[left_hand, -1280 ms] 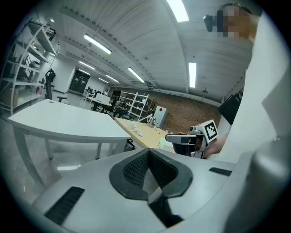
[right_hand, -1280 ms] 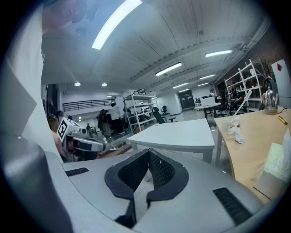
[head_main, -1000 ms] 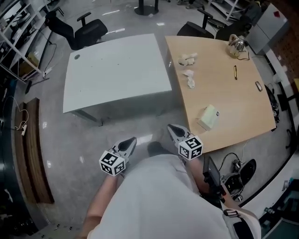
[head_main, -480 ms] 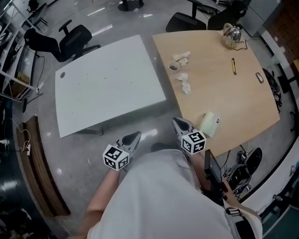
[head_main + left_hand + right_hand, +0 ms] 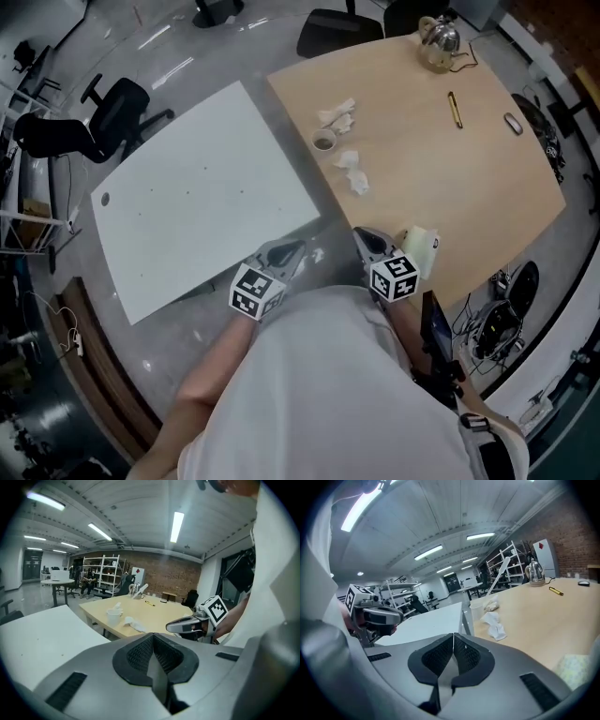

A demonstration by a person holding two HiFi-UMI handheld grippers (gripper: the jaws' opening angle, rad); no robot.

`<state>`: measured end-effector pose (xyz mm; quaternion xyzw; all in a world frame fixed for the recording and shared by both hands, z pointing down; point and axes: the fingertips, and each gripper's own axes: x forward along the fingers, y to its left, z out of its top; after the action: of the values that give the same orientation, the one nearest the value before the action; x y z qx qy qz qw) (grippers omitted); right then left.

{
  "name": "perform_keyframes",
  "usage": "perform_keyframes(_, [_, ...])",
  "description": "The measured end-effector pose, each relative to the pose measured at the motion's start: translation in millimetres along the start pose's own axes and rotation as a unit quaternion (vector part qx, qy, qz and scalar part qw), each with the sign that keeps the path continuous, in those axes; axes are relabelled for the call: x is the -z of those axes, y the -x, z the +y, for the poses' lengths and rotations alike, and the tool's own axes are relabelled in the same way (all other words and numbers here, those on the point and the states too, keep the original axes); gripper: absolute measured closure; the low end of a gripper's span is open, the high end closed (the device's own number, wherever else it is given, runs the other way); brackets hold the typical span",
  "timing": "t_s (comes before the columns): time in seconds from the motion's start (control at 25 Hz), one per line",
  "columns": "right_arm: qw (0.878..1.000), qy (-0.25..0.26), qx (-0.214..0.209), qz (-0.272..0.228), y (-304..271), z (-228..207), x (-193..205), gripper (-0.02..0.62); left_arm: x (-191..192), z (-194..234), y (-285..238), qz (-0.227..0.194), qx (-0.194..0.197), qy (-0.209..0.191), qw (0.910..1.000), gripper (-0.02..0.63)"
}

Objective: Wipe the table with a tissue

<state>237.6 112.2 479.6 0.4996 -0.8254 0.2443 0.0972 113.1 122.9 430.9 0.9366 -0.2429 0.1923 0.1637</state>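
Note:
A crumpled white tissue [image 5: 352,172] lies on the wooden table [image 5: 469,187], with a second crumpled one [image 5: 337,114] farther back beside a small white cup [image 5: 323,142]. A pale tissue pack [image 5: 419,246] rests at the table's near edge. My left gripper [image 5: 292,249] is shut and empty, held over the floor by the white table's corner. My right gripper [image 5: 364,236] is also shut and empty, just left of the pack. In the right gripper view the tissue [image 5: 494,623] lies ahead past the touching pads [image 5: 461,656]. The left gripper view shows the tissue [image 5: 133,624] and the cup [image 5: 114,616].
A white table [image 5: 187,216] stands left of the wooden one, with a narrow gap between them. A kettle [image 5: 437,42], a pen [image 5: 455,110] and a small dark object [image 5: 512,122] sit at the wooden table's far side. Office chairs [image 5: 103,112] and cables [image 5: 492,323] ring the tables.
Both grippers have come closer to the tables. The left one swung right toward the white table's corner. The right one now sits beside the tissue pack. Both stayed shut.

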Motion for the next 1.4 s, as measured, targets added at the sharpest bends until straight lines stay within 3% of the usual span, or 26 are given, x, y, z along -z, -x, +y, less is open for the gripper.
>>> perform_keyframes(0.32, [0.999, -0.025, 0.041, -0.003, 4, -23, 2, 0.578, -22, 20, -67, 0.029, 0.021, -0.048, 0.9982, 0.598])
perform_keyframes(0.64, [0.993, -0.072, 0.088, -0.022, 14, -38, 6, 0.578, -40, 30, -138, 0.071, 0.053, -0.112, 0.9897, 0.596])
perform_keyframes(0.68, [0.992, -0.08, 0.091, -0.024, 15, -38, 8, 0.578, -41, 33, -149, 0.082, 0.055, -0.12, 0.9878, 0.551])
perform_keyframes(0.72, [0.992, -0.086, 0.093, -0.025, 15, -38, 10, 0.578, -41, 36, -161, 0.094, 0.057, -0.13, 0.9854, 0.436])
perform_keyframes(0.8, [0.99, -0.098, 0.1, -0.024, 17, -42, 17, 0.578, -41, 41, -184, 0.116, 0.058, -0.15, 0.9801, 0.373])
perform_keyframes(1.04, [0.984, -0.127, 0.12, -0.029, 27, -53, 25, 0.578, -29, 58, -237, 0.175, 0.057, -0.2, 0.9624, 0.334])
perform_keyframes(1.4, [0.979, -0.156, 0.13, -0.03, 31, -61, 34, 0.578, 1, 63, -272, 0.267, 0.071, -0.236, 0.9316, 0.168])
